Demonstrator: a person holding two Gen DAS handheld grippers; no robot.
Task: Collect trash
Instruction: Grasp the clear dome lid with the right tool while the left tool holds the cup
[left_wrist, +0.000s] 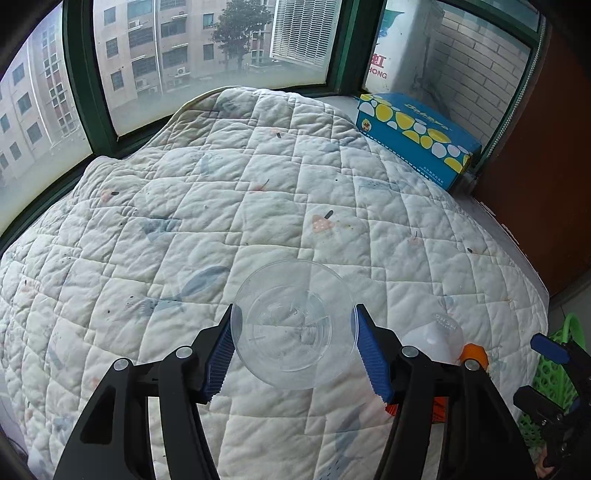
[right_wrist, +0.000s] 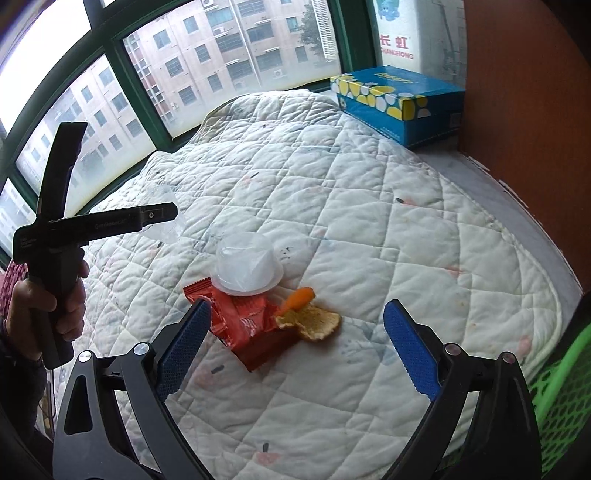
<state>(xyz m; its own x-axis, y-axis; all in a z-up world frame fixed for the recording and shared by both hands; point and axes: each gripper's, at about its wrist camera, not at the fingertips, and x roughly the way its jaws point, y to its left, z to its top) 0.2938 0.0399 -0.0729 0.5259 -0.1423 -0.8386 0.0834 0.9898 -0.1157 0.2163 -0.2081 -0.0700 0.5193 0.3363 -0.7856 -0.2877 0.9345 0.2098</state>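
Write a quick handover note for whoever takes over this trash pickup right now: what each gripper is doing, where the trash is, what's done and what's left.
Left gripper: shut on a clear plastic cup, lifted off the quilt.
Right gripper: open, empty, aimed at the trash pile.
On the quilt: red snack wrapper, white lidded cup lying on the wrapper's far end, orange peel beside them.
Green basket: off the quilt's right edge; contents not visible.
Blue tissue box: by the window.
Done: clear cup picked up.
Left: drop it, probably in the basket, then collect wrapper, white cup and peel.
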